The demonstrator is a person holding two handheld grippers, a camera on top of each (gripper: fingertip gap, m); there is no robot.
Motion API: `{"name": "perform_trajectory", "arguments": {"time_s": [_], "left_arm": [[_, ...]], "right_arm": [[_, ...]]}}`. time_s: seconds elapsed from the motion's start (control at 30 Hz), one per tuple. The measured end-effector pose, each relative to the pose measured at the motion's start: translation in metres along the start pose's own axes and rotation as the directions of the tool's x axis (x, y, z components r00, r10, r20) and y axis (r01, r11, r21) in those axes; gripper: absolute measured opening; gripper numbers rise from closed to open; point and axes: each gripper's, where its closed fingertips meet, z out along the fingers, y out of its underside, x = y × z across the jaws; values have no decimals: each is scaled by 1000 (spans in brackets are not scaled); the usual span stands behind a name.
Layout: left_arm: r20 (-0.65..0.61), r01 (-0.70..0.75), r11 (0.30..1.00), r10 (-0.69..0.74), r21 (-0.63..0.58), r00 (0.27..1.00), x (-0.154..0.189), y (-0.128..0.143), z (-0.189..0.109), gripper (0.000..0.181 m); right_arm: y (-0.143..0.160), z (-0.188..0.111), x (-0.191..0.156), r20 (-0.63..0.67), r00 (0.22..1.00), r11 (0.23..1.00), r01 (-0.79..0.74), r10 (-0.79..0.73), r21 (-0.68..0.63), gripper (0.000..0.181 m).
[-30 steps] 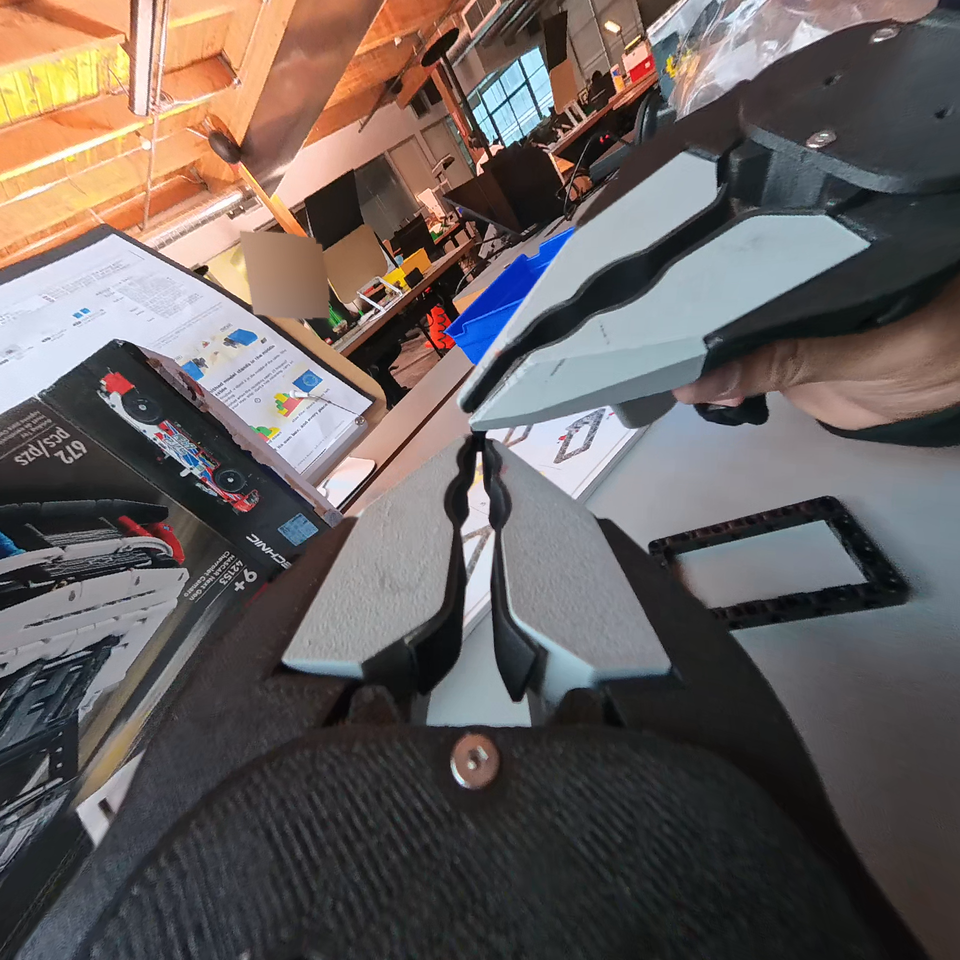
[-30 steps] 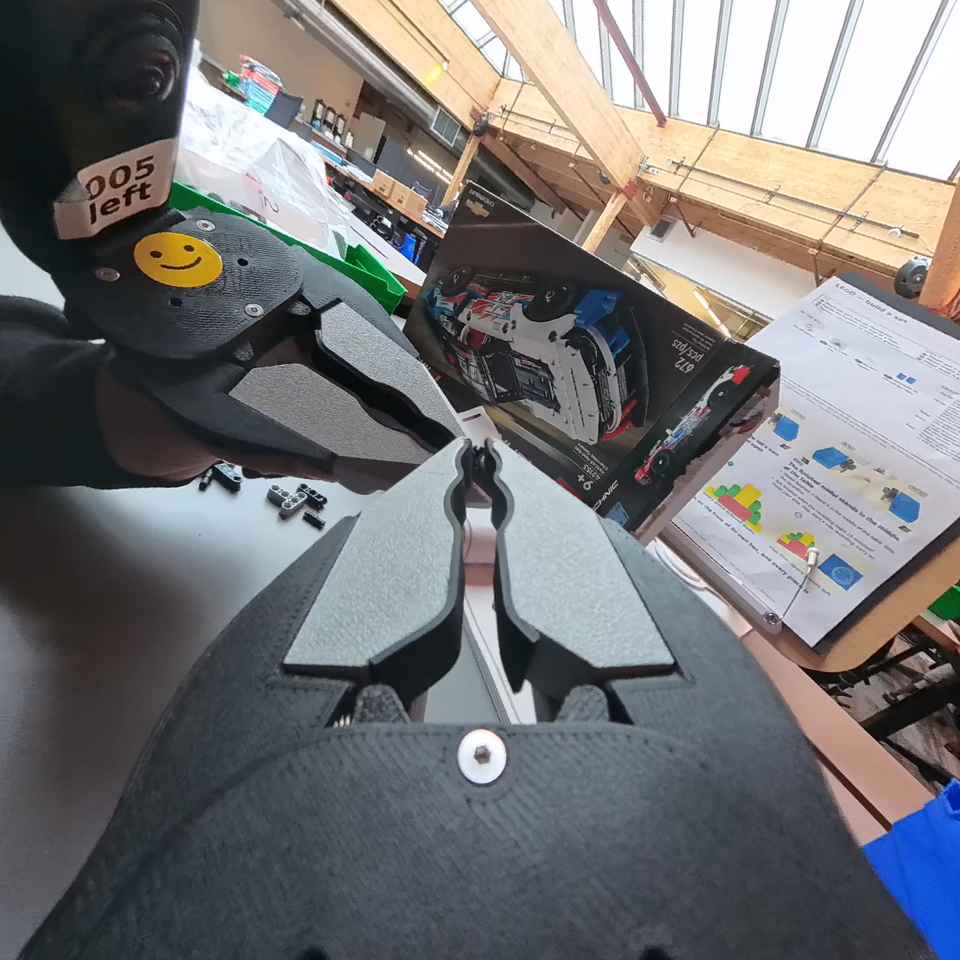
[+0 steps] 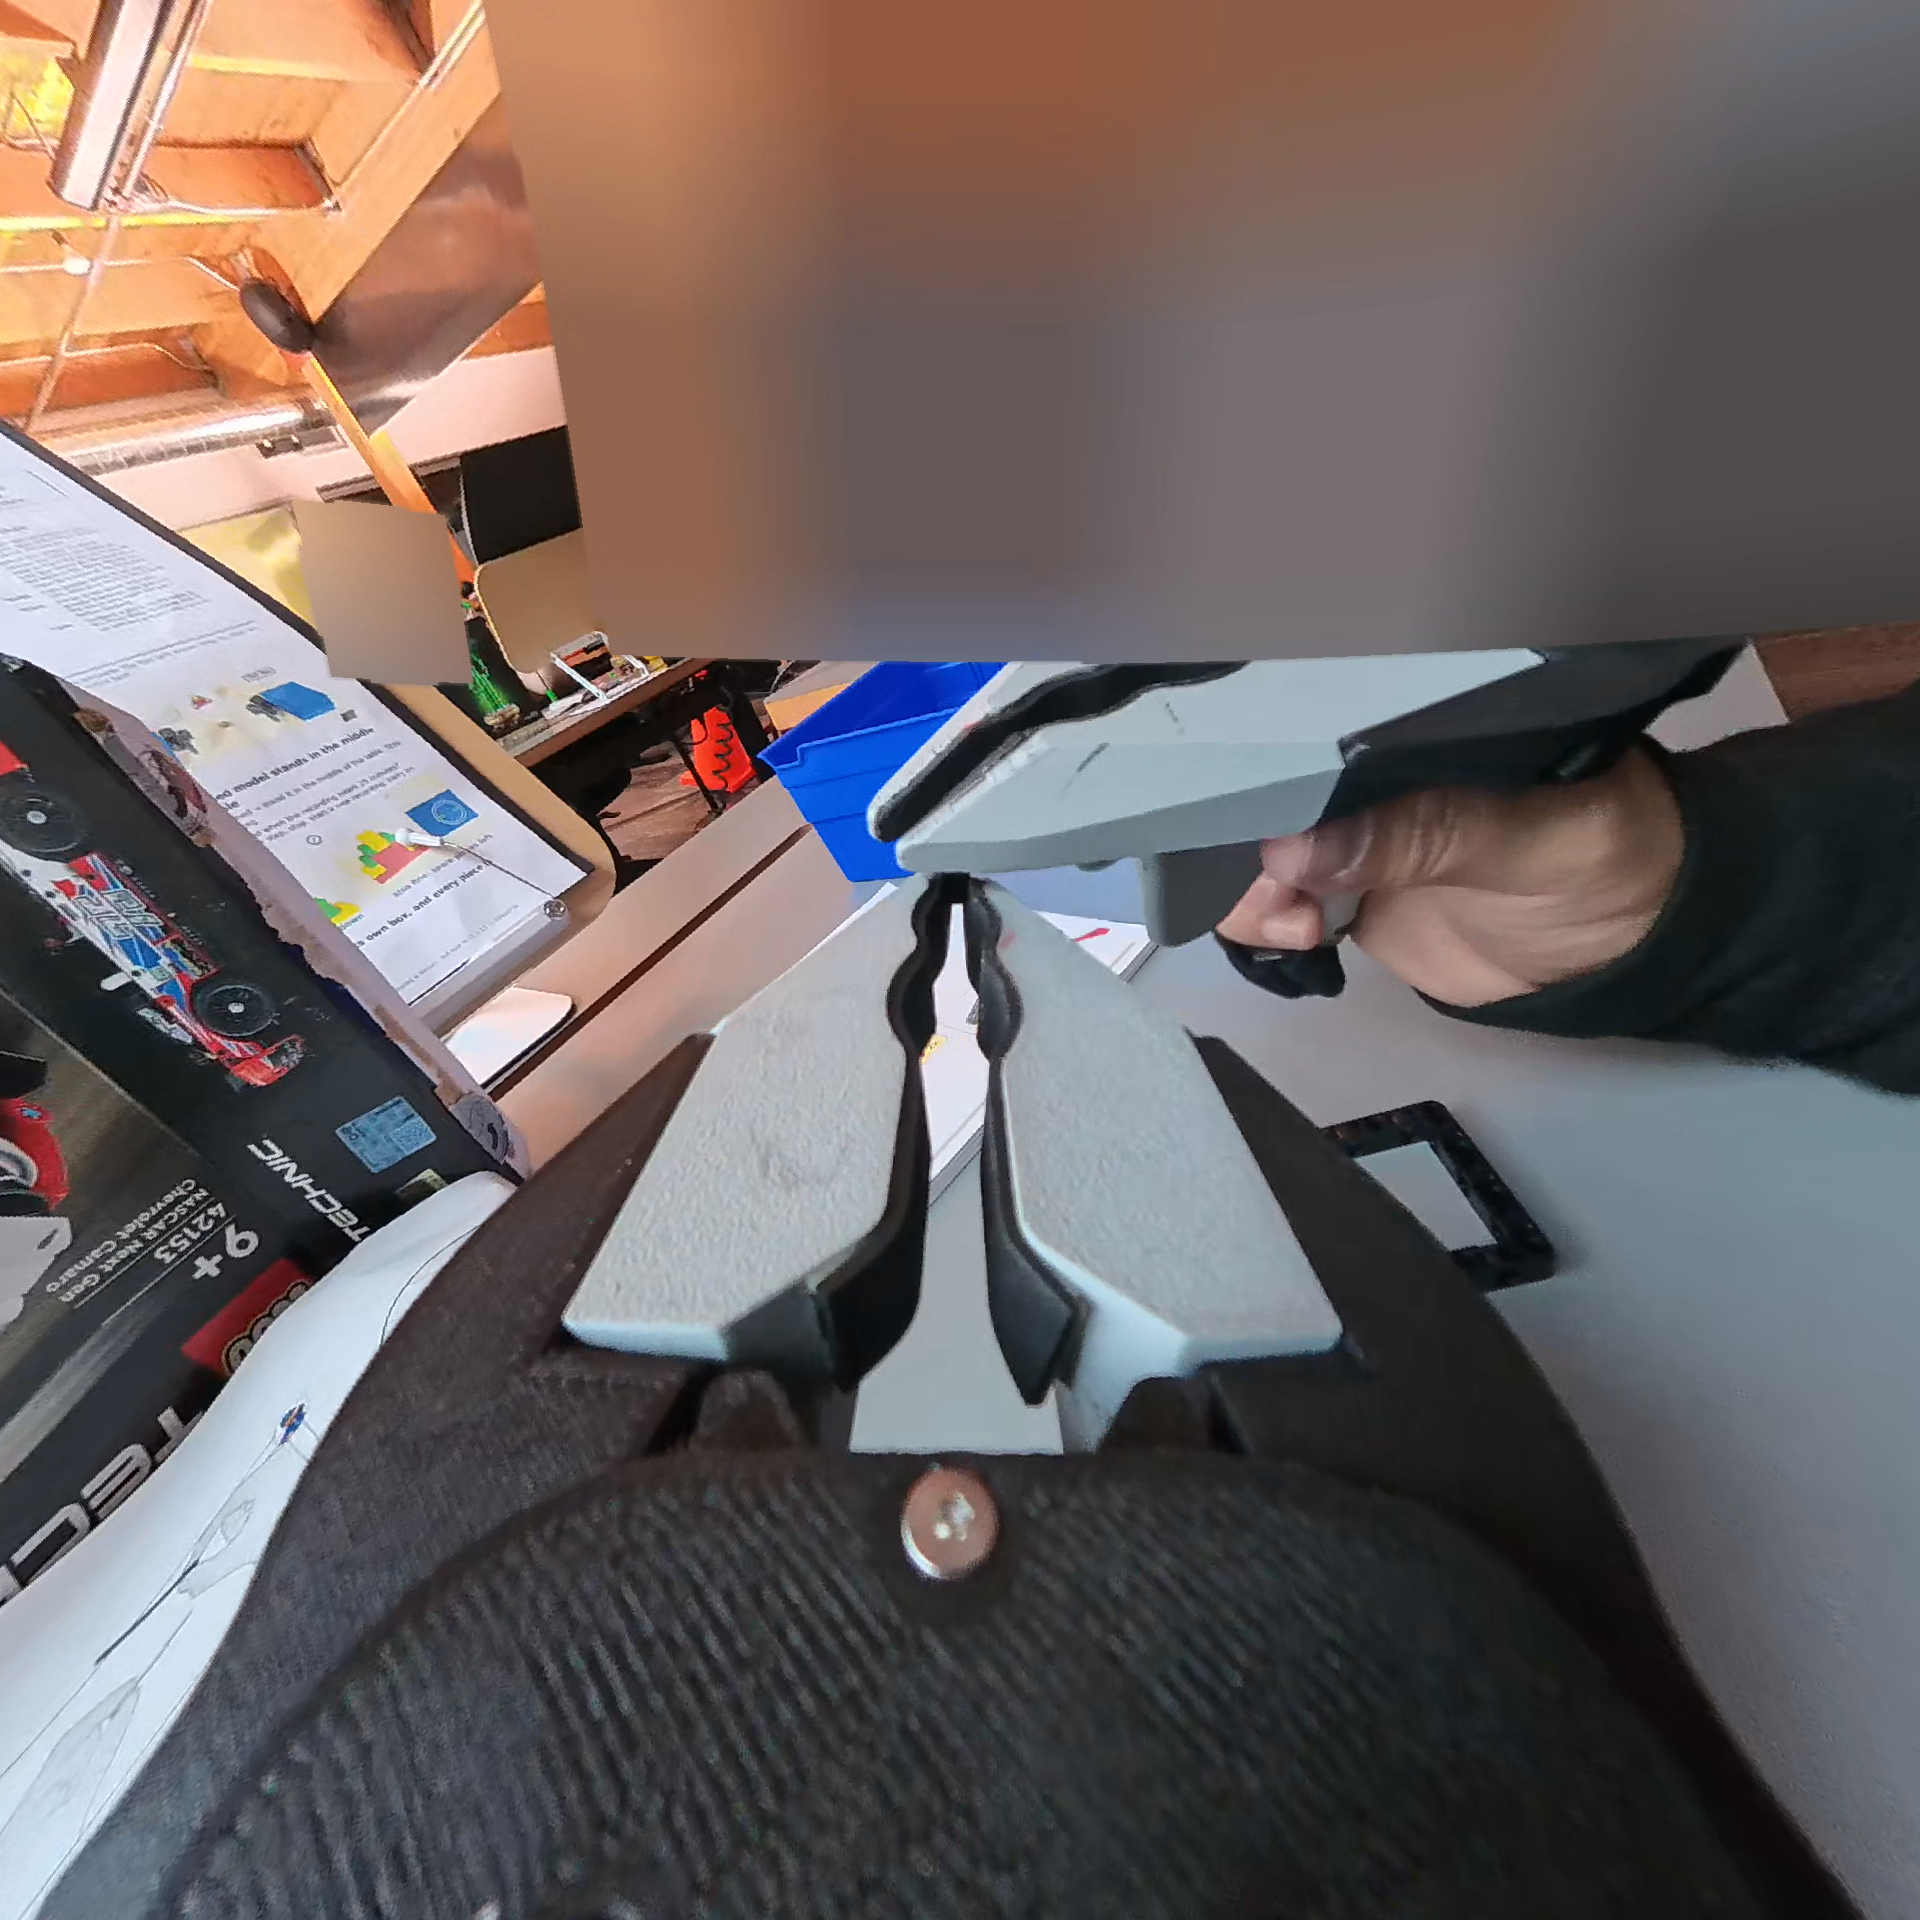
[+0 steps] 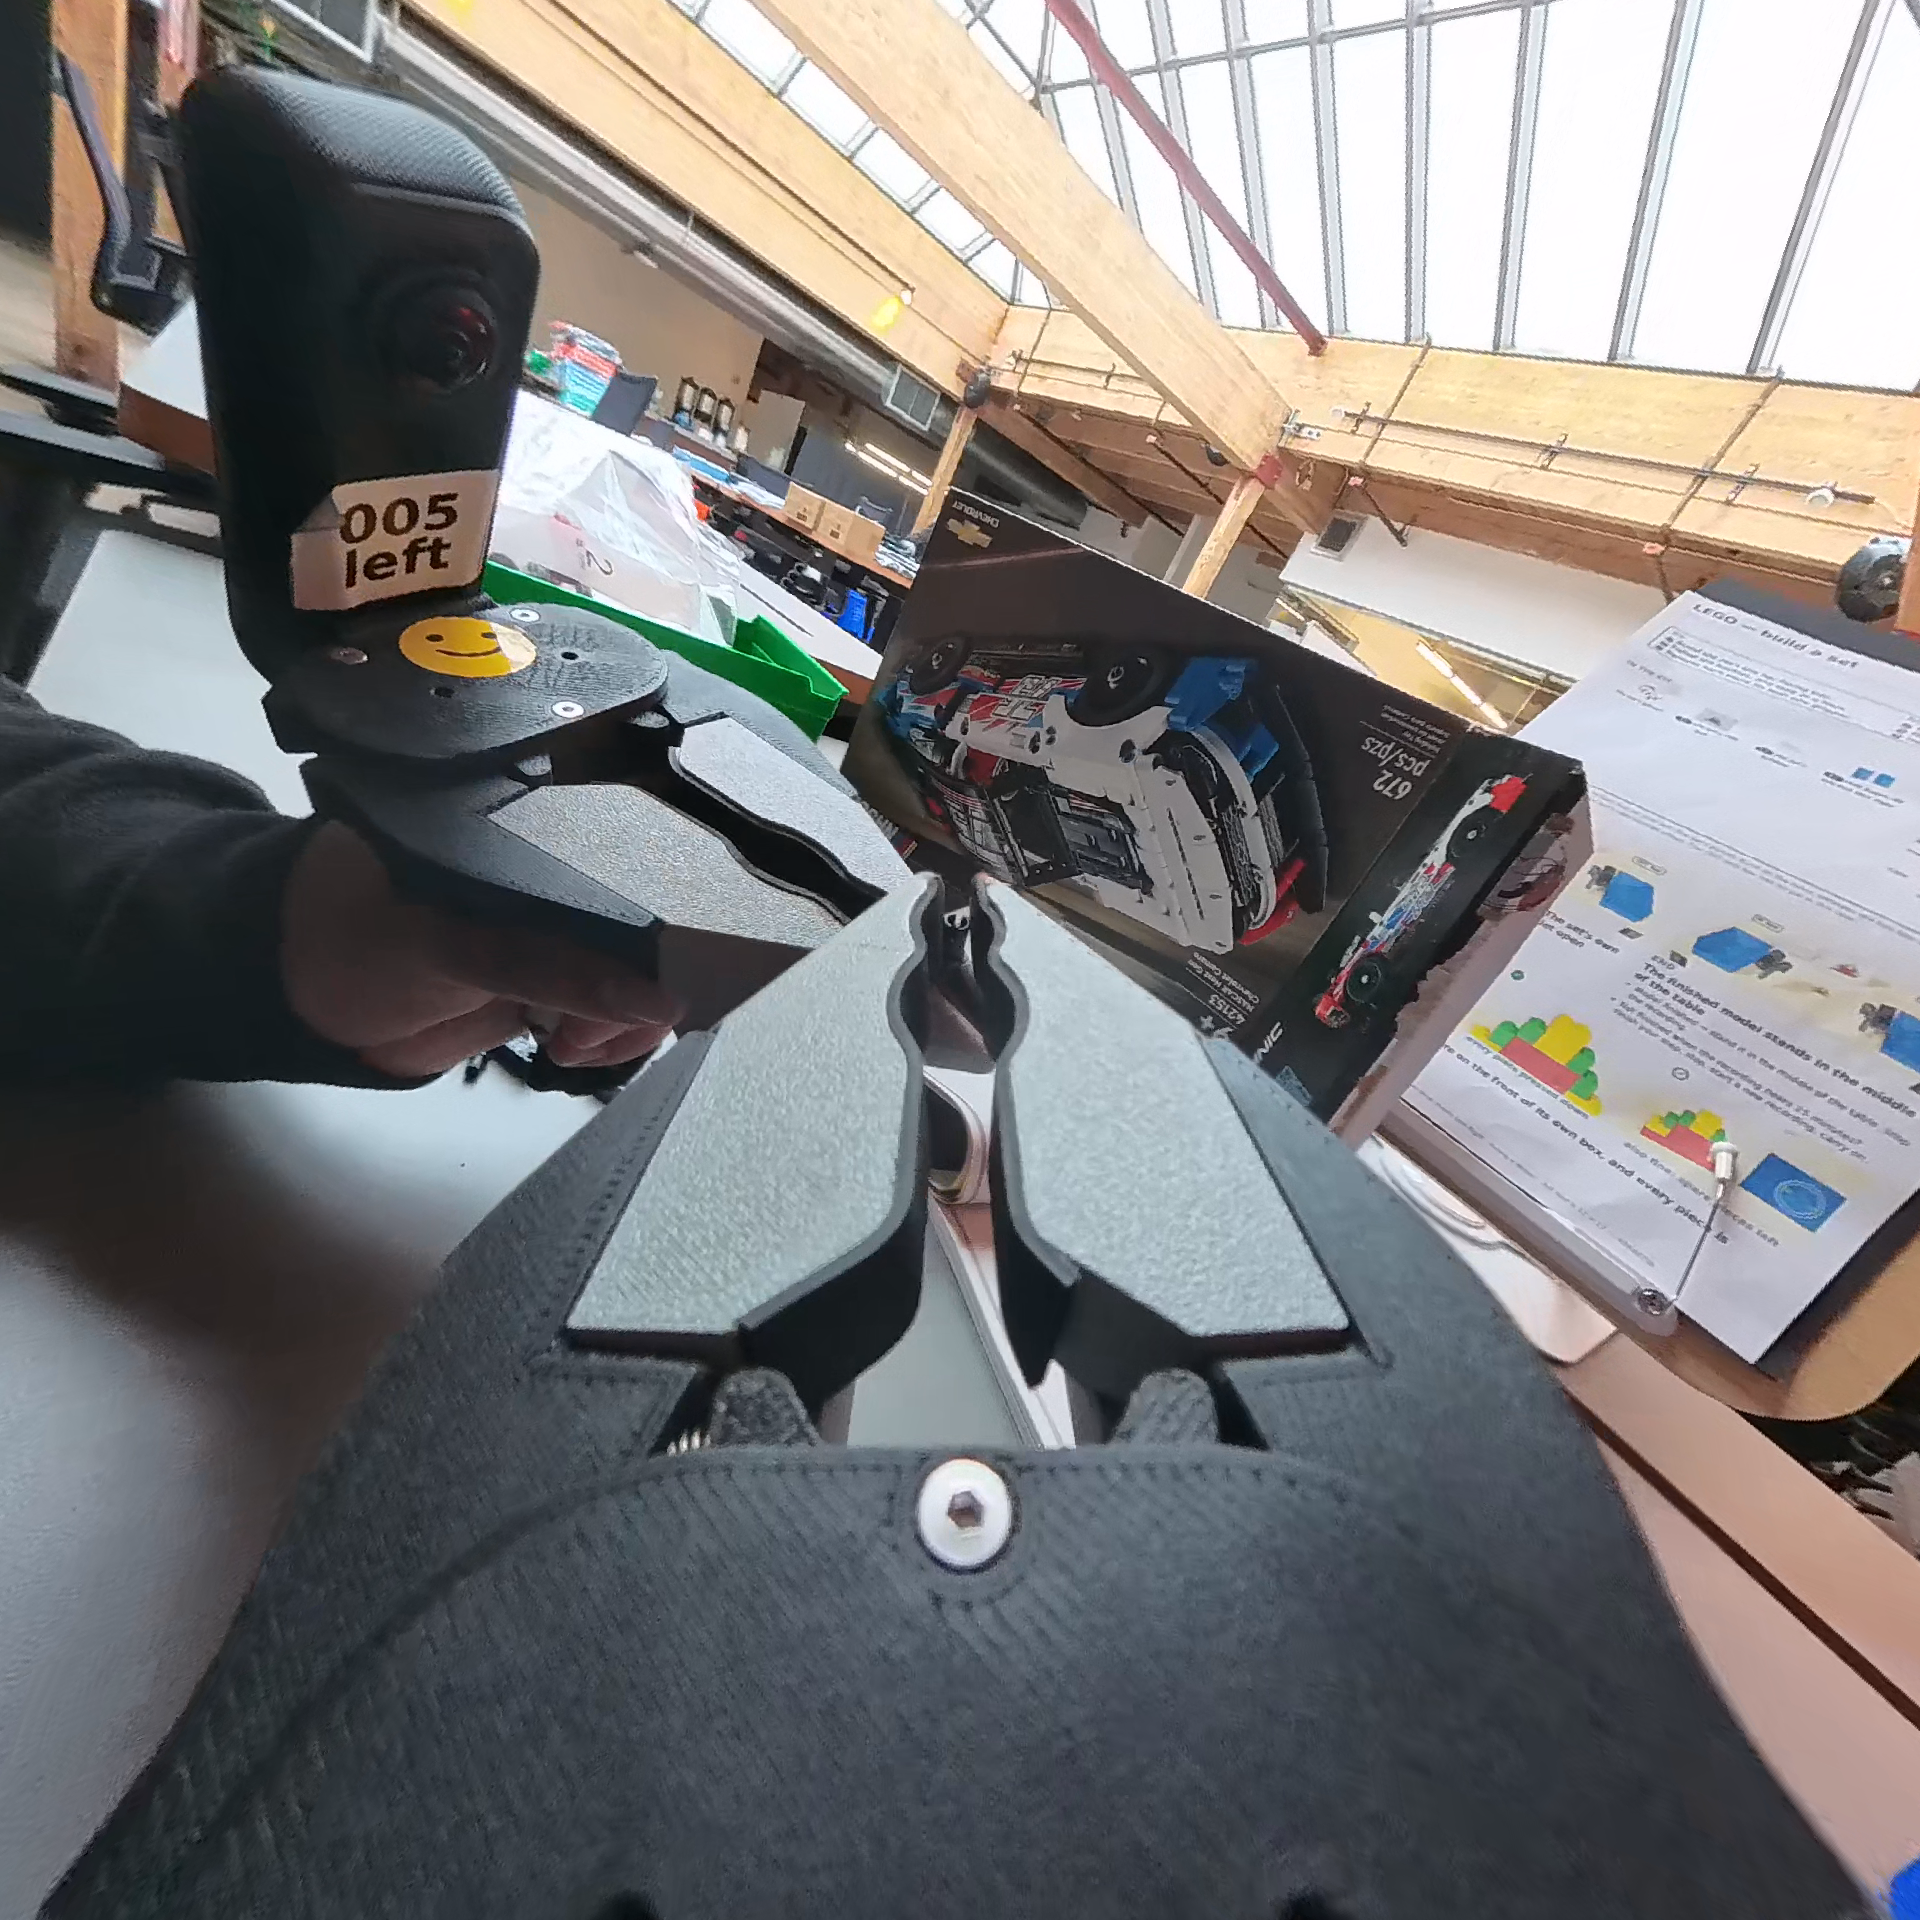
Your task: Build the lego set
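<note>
Looking along the left gripper [image 3: 953, 902], its fingers are nearly pressed together, pinching a small dark piece [image 3: 951, 891] at the very tips; what kind of piece is too small to tell. The right gripper [image 3: 914, 805] comes in from the right, held by a hand [image 3: 1455, 894], its tips touching the same spot. A black rectangular frame [image 3: 1455, 1195] lies flat on the desk [image 3: 1714, 1351] toward its right edge, apart from both grippers.

From the right wrist view, the right gripper [image 4: 958, 902] stands slightly spread at the tips around a small dark piece [image 4: 954, 923], and whether it grips it I cannot tell. The left gripper [image 4: 862, 894] meets it from the left. The set's box [image 4: 1143, 790] stands behind, near the desk's far edge.

This looks like an early step: joining or passing a tiny part in mid-air. Next calls for careful alignment and a gentle, straight push.
</note>
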Motion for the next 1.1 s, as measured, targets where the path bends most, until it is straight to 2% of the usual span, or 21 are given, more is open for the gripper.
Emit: {"name": "perform_trajectory", "arguments": {"time_s": [0.03, 0.4, 0.9, 1.1], "left_arm": [[0, 1, 1000, -1, 1, 1000, 0, 0, 0, 1], [0, -16, 1000, 16, 2, 1000, 2, -1, 0, 0], [-11, -27, 1000, 26, -6, 1000, 4, 1, 0, 0], [-17, -39, 999, 39, 0, 999, 6, 0, -1, 0]], "right_arm": [[0, 0, 0, 3, 1000, 1000, -9, 9, 0, 0], [1, -1, -2, 10, 1000, 999, 23, -23, -33, 0], [4, -2, -7, 97, 995, 998, -16, 23, -63, 0], [3, -3, -9, 125, 992, 996, 14, -4, -83, 1]]}}
